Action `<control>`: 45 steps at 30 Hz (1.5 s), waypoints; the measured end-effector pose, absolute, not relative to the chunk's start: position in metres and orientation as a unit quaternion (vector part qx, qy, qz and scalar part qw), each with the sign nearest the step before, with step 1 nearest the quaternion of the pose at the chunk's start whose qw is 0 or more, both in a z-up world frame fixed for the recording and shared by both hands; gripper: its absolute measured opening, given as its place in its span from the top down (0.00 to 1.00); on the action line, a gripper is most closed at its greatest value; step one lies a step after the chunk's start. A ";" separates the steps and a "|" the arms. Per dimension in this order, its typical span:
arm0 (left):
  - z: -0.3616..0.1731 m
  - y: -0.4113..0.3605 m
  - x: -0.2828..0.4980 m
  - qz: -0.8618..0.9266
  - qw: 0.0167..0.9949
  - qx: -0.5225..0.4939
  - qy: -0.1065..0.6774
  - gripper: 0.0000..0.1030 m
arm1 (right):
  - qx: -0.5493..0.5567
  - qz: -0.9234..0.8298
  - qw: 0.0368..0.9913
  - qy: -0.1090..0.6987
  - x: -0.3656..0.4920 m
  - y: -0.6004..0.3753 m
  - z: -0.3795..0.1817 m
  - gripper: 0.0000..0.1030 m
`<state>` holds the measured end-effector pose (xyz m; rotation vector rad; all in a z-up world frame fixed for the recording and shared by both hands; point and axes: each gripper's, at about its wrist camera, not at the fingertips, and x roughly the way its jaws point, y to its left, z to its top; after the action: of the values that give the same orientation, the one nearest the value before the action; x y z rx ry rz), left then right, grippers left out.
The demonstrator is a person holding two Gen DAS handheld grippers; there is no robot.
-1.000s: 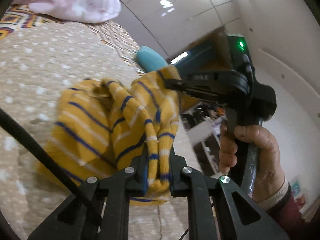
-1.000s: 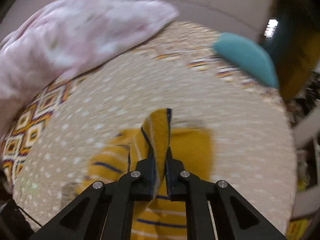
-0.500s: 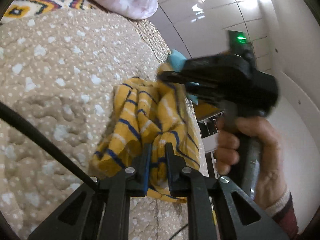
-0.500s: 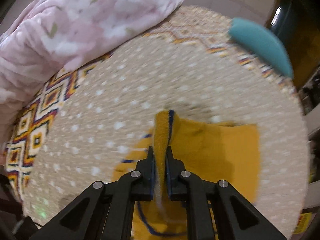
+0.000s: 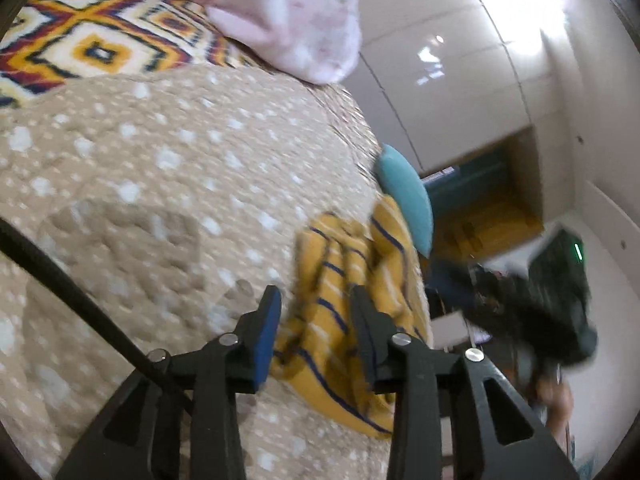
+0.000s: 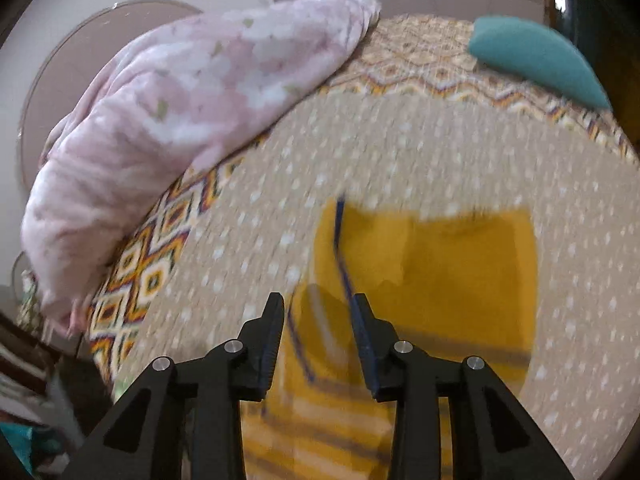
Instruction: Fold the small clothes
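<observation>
garment (image 6: pixel 432 264) on bedspread (image 6: pixel 400 148), cushion (image 6: pixel 532 56) behind

The garment (image 5: pixel 344 292) is mustard yellow with thin navy and pale stripes. The quilt (image 5: pixel 160 184) is beige with white dots, edged by a sheet (image 5: pixel 92 44) of orange, navy and white diamonds. The blanket (image 6: pixel 180 112) is pink with white blotches; the cushion (image 6: pixel 536 56) is teal.

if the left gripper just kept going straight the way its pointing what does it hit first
Most likely the yellow striped garment, which lies on the bedspread right between and beyond the open left gripper. Depth is blurred, so contact distance is unclear.
</observation>
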<state>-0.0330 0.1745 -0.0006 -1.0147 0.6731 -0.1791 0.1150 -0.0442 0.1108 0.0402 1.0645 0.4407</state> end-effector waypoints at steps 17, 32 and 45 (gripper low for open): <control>0.011 0.174 -0.037 -0.038 0.844 -0.437 0.310 0.53 | 0.015 0.268 0.799 0.538 0.100 -0.007 0.047 0.94; 0.024 0.121 -0.035 -0.094 0.863 -0.379 0.320 0.48 | -0.052 0.206 0.857 0.470 0.113 -0.003 0.109 0.95; 0.008 0.099 -0.021 -0.081 0.862 -0.336 0.371 0.44 | -0.026 0.176 0.820 0.545 0.179 0.006 0.033 0.95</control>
<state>-0.0207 0.0995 0.0084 -0.7051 0.7786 -0.1690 0.1793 0.0059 0.0329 -0.0550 1.1596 0.3743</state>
